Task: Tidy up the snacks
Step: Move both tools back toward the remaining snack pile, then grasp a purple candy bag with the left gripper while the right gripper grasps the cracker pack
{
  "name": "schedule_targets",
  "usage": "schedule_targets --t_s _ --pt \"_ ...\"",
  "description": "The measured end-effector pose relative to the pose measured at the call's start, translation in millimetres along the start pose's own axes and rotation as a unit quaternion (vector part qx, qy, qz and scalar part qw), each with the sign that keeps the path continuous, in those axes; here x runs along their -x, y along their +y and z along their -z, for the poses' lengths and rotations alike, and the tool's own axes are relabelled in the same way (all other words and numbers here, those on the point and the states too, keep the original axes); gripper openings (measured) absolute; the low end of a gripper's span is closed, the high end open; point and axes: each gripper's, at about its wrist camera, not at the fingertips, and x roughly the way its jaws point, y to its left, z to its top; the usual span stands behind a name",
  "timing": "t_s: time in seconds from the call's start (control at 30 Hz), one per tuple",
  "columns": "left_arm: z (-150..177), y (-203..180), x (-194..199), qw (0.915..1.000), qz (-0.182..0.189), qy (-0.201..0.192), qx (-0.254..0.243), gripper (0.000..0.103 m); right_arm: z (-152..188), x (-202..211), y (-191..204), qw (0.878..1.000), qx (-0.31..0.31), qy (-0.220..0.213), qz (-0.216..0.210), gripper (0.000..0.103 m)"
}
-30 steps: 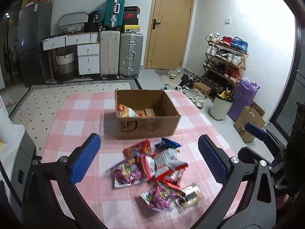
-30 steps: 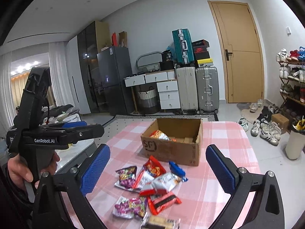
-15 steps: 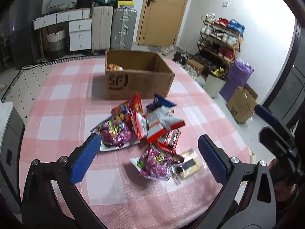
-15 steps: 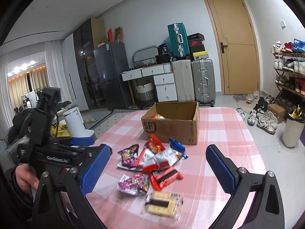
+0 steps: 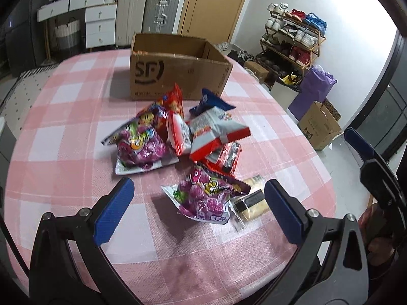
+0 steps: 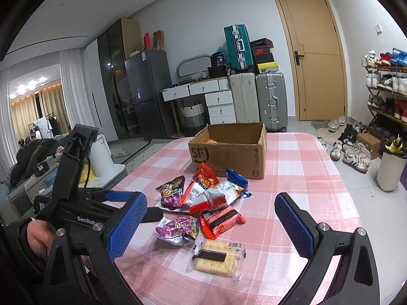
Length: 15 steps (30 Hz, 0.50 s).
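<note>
A pile of snack packets lies on the pink checked table (image 5: pixel 63 132). A purple candy bag (image 5: pixel 206 198) is nearest, right in front of my open, empty left gripper (image 5: pixel 198 212). Beside it lies a clear cracker pack (image 5: pixel 250 204), also in the right wrist view (image 6: pixel 216 256). Behind are a second purple bag (image 5: pixel 142 147), red and white packets (image 5: pixel 216 137) and a blue packet (image 5: pixel 211 101). An open cardboard box (image 5: pixel 178 71) stands at the back with a snack inside (image 6: pixel 209 141). My right gripper (image 6: pixel 211 222) is open and empty, above the near table edge.
The left gripper's body and the hand on it (image 6: pixel 76 203) show at the left of the right wrist view. Suitcases (image 6: pixel 257 99), drawers and a fridge stand behind the table. A shoe rack (image 5: pixel 292 40) and a white bin (image 6: pixel 390 167) stand to the right.
My left gripper has moved down and forward toward the snack pile, so the near purple bag now sits between its fingers' line. My right gripper has drifted slightly closer to the pile.
</note>
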Motion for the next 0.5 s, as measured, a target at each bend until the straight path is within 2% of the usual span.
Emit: schedule_targets --t_s 0.5 --pt "3.6 14.1 -50.1 0.9997 -0.009 0.02 0.011 0.102 17.9 -30.3 -17.7 0.999 -0.023 0.038 -0.008 0.102"
